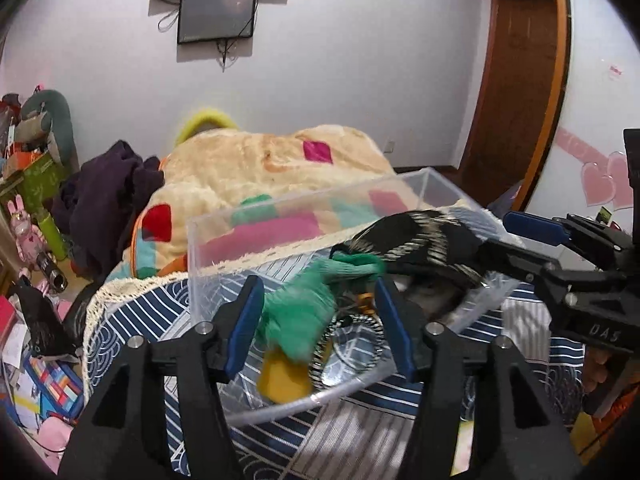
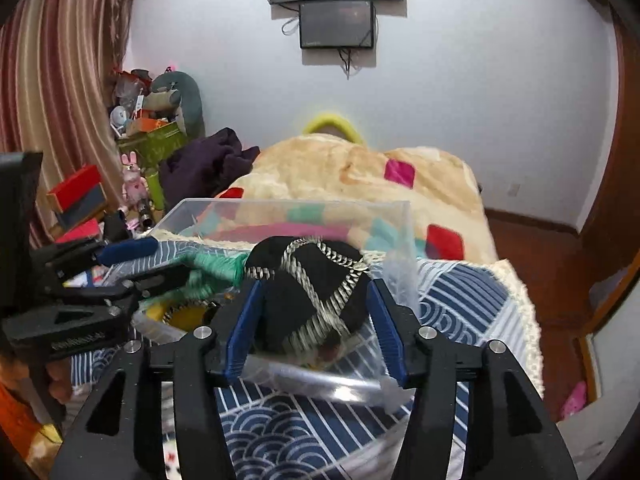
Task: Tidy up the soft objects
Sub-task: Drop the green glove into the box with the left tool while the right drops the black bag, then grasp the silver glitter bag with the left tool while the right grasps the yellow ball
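Note:
A clear plastic box stands on the bed. A blurred green soft piece with a yellow end hangs over the box, between the jaws of my left gripper, whose pads stand apart from it; the gripper is open. A black cloth with silver striped bands sits over the box between the blue pads of my right gripper, which is open and does not squeeze it. Each gripper shows in the other's view: the right gripper, the left gripper.
The box holds several small items, one yellow and black. A cream blanket with coloured patches and a dark purple garment lie behind it on the blue patterned bed cover. Clutter fills the floor at left; a wooden door is at right.

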Tool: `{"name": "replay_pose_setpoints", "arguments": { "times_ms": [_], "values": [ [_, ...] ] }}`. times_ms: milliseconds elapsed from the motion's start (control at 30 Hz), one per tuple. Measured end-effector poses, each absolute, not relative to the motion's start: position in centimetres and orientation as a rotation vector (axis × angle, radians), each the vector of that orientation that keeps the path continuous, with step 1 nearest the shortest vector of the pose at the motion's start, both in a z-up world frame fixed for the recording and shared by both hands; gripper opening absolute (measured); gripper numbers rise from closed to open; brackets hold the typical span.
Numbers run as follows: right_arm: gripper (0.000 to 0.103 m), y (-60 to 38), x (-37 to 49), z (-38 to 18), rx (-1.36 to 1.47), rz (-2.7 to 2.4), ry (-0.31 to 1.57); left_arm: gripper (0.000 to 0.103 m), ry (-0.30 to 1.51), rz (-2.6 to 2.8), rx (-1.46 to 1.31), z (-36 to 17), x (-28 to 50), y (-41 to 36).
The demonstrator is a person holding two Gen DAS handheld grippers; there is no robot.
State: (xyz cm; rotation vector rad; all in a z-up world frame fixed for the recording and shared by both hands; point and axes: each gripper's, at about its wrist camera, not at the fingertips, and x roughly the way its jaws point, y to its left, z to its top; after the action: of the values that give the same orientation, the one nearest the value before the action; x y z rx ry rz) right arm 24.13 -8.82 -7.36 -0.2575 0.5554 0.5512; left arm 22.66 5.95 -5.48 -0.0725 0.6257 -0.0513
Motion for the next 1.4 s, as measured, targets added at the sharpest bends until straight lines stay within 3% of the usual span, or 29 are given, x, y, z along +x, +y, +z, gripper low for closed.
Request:
{"name": "replay_pose_setpoints", "arguments": {
  "times_ms": [67, 200, 267, 367, 1000, 1033, 1133, 1200, 1300, 1367, 1400],
  "values": [
    [0.064, -9.2, 22.8, -6.7, -0.266, 0.545, 0.512, 0.067, 0.598, -0.049, -0.074, -4.6, 21.5, 5.8],
    [0.067, -9.8, 21.2, -5.9, -0.26, 0.561, 0.467, 0.071, 0.563, -0.054, -0.08, -3.3, 19.1, 5.8],
    [0.07, -10.1, 20.0, -5.6, -0.254, 0.577, 0.452, 0.084, 0.552, -0.039, -0.076, -2.9, 17.7, 5.7],
    [0.077, -10.2, 18.9, -5.8, -0.256, 0.588, 0.434, 0.094, 0.546, -0.028, -0.08, -3.1, 15.8, 5.9],
    [0.077, -8.6, 16.8, -15.1, -0.249, 0.698, 0.705, 0.096, 0.815, -0.028, -0.169, -13.3, 10.0, 5.0],
    [0.077, -8.2, 16.9, -15.3, -0.259, 0.701, 0.706, 0.096, 0.821, -0.034, -0.174, -13.7, 10.0, 4.9],
    [0.059, -7.3, 17.1, -16.1, -0.279, 0.71, 0.733, 0.096, 0.838, -0.051, -0.228, -14.7, 10.0, 5.2],
    [0.045, -7.2, 17.3, -16.6, -0.276, 0.713, 0.754, 0.09, 0.82, -0.048, -0.23, -14.7, 9.9, 5.2],
    [0.039, -7.4, 16.9, -16.5, -0.268, 0.716, 0.739, 0.066, 0.803, -0.071, -0.224, -14.4, 9.7, 5.0],
    [0.039, -7.7, 16.6, -16.2, -0.268, 0.709, 0.718, 0.042, 0.802, -0.095, -0.228, -14.2, 9.7, 4.9],
    [0.039, -7.9, 16.5, -16.1, -0.264, 0.706, 0.712, 0.038, 0.803, -0.108, -0.235, -14.0, 9.7, 4.9]
  ]
}}
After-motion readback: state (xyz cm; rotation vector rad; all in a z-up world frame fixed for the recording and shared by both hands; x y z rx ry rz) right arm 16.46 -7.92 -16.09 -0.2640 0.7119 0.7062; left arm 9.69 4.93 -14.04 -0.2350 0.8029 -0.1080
